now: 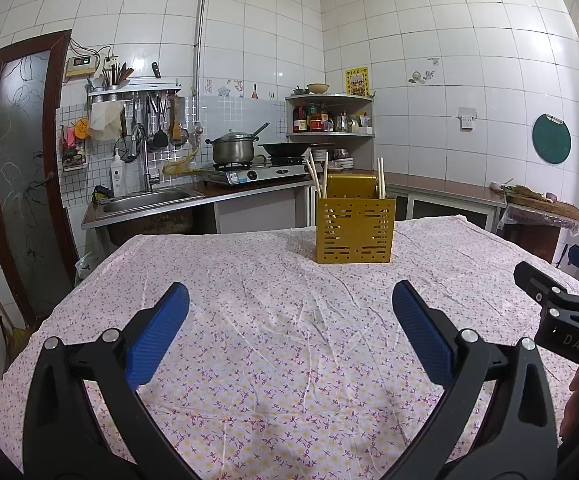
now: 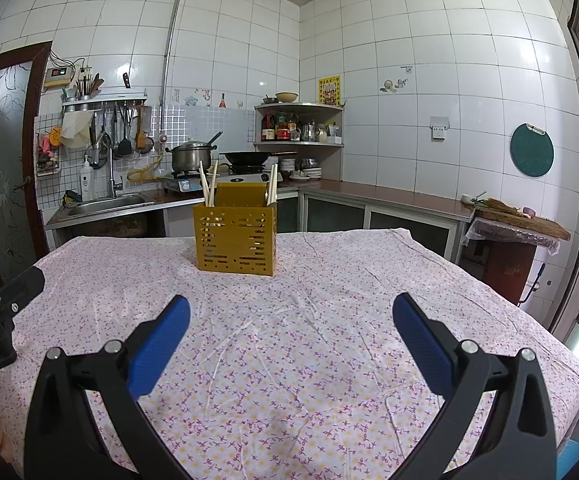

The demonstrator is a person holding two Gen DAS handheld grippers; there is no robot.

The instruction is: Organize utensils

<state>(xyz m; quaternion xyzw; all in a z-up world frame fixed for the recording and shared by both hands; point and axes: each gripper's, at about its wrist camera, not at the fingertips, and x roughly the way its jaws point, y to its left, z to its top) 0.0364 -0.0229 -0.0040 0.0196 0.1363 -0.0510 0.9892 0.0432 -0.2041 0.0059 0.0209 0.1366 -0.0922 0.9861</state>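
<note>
The left gripper [image 1: 289, 330] hangs over the near part of the table, its two blue fingers [image 1: 157, 336] spread wide with nothing between them. The right gripper [image 2: 291, 332] hangs beside it in the same way, jaws apart and empty, so both tools look ready but not busy. In the left view a part of the right tool shows at 3 o'clock; in the right view a part of the left tool shows at 9 o'clock, so they are side by side and near each other.

Under them lies only the flowered cloth [image 1: 273, 360] on the table; I see no loose utensil on it. Beyond the fingers, at about 12 o'clock, the yellow holder [image 1: 354, 230] stands upright on the far middle of the cloth. Pale chopsticks [image 1: 318, 178] lean in its left part, and another pair [image 1: 380, 178] stands in its right part, tips up, so that they are easy to take out.

I judge that the sorting is nearly finished or finished, because everything visible is already in the holder. Behind the table are the sink [image 2: 107, 204] at 10 o'clock and the stove [image 2: 225, 178] with pots.
</note>
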